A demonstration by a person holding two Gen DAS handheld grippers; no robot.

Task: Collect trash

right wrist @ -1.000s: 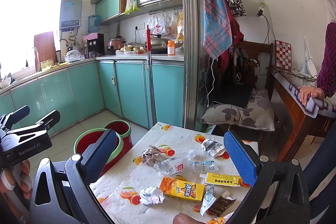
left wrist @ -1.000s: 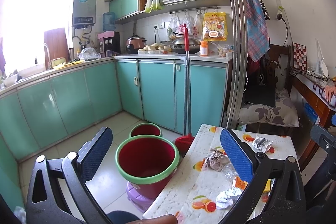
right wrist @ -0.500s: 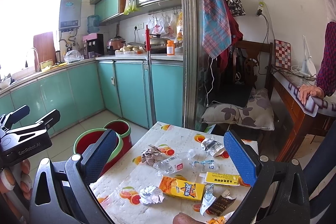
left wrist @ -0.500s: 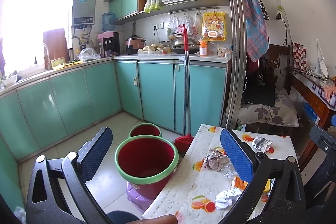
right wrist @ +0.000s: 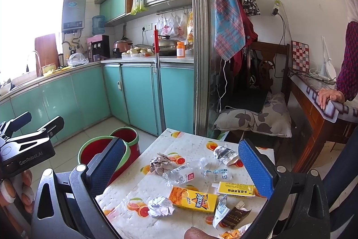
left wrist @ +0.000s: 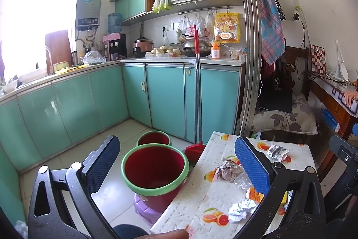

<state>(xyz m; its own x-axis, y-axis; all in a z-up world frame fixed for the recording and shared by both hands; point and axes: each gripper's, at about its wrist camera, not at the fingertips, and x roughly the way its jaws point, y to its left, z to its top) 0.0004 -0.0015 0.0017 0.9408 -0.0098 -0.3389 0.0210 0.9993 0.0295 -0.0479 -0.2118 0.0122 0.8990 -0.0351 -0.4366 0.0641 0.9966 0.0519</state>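
A small table (right wrist: 138, 187) with a fruit-print cloth holds litter: a yellow juice carton (right wrist: 192, 199), a crumpled foil ball (right wrist: 160, 207), a crushed clear bottle (right wrist: 181, 174), a brown paper wad (right wrist: 160, 163), a yellow tube (right wrist: 236, 188) and a dark wrapper (right wrist: 235, 216). A red bin with a green rim (left wrist: 155, 168) stands on the floor left of the table. My left gripper (left wrist: 176, 160) is open and empty above the bin and table edge. My right gripper (right wrist: 181, 165) is open and empty above the litter.
A second red bin (left wrist: 154, 138) and a red broom (left wrist: 196, 91) stand by the teal cabinets (left wrist: 165, 100). A cushioned chair (right wrist: 252, 120) is behind the table. A wooden desk (right wrist: 313, 109) with a person's hand stands at the right.
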